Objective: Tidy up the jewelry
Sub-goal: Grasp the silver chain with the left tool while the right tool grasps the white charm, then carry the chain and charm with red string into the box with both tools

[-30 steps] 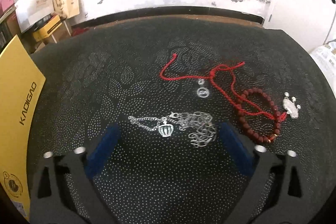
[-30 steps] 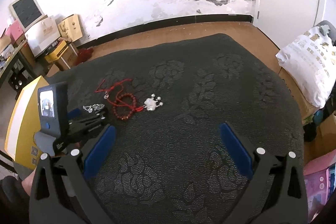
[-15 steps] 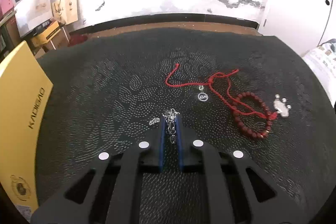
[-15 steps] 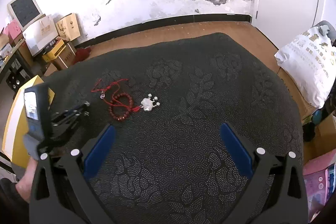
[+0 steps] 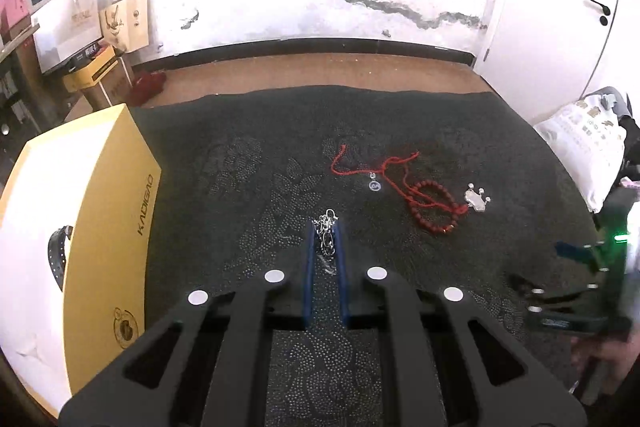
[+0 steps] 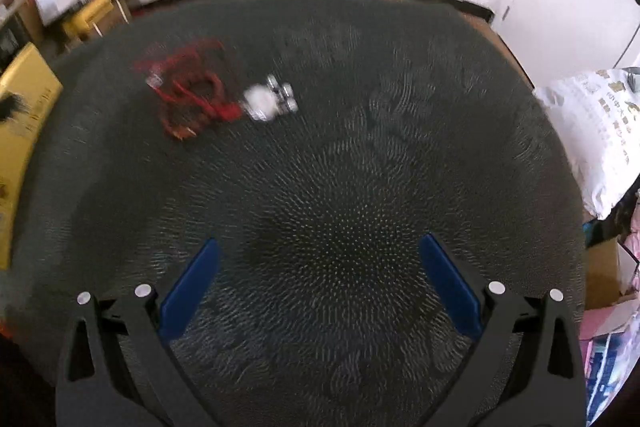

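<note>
My left gripper (image 5: 325,227) is shut on a silver chain necklace (image 5: 327,239), held above the dark patterned cloth (image 5: 240,187). A yellow and white jewelry box (image 5: 80,219) stands to its left, with a black item on its white top. A red cord (image 5: 372,163), a red bead bracelet (image 5: 434,207) and a silver crown charm (image 5: 477,201) lie ahead on the right. My right gripper (image 6: 318,279) is open and empty over bare cloth. The blurred red bracelet (image 6: 188,107) and silver charm (image 6: 266,101) lie ahead on its left.
The yellow box (image 6: 20,115) shows at the left edge of the right wrist view. A white sack (image 6: 592,131) lies right of the table. Cardboard boxes (image 5: 96,43) stand by the cracked wall. The right gripper's body (image 5: 580,287) shows at the left view's right edge.
My left gripper closed on the silver necklace and lifted it, drawing back toward the yellow box. My right gripper moved forward and down toward the red bracelet and charm.
</note>
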The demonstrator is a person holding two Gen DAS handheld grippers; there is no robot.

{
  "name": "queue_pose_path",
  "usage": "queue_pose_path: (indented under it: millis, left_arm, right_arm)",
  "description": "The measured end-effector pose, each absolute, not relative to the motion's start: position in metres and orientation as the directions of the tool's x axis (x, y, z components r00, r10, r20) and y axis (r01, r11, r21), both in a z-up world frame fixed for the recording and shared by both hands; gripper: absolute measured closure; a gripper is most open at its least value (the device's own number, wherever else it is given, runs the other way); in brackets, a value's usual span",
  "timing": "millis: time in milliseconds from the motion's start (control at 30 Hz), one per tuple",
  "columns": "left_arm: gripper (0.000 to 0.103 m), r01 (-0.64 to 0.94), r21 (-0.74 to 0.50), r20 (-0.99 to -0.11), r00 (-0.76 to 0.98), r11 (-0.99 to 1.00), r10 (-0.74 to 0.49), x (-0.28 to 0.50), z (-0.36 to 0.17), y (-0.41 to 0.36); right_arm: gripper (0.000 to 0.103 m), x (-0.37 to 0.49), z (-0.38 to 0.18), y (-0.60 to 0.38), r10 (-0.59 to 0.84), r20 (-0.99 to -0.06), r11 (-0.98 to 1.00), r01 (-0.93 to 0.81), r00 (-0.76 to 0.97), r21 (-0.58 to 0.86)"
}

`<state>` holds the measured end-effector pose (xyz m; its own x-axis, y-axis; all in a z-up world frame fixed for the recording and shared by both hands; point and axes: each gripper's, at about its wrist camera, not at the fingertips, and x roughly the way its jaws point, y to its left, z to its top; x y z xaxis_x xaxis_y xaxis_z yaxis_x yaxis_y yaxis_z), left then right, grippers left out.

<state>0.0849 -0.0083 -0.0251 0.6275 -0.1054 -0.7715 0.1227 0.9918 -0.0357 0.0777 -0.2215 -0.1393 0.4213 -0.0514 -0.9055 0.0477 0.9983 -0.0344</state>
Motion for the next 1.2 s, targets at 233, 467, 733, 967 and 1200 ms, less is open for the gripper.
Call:
queue_pose_path:
  millis: [233,467,733,967,1200]
  left_arm:
    - [0.093,0.129,-0.085,-0.777,0.612,0.988,-0.147,0.092,-0.022,-0.004]
    - [0.093,0.107,-0.07,-0.775,0.62,0.992,-0.122,0.098,-0.024,0.006]
    - [0.093,0.06,-0.124,-0.796,0.591,0.991,-0.135,0.106,-0.029,0.024]
    - [0.093,0.062,-0.143,-0.792,0.591,0.988,-0.152,0.104,-0.024,0.028]
    - [0.093,0.087,-0.142,-0.779,0.605,0.986,-0.165,0.095,-0.014,0.028]
  right_arm:
    - [0.005,0.13,-0.156,-0.215,-0.017,-0.85,0.999,0.038,0.526,0.004]
    - [0.026,0.153,-0.158,-0.21,0.02,-0.825,1.0,-0.015,0.565,0.014]
    - [0.07,0.151,-0.137,-0.199,0.053,-0.83,0.998,-0.041,0.556,0.037]
    - [0.07,0.12,-0.054,-0.198,0.058,-0.745,0.998,-0.048,0.664,0.035]
    - [0.07,0.084,0.044,-0.191,0.056,-0.662,0.997,-0.08,0.748,-0.006]
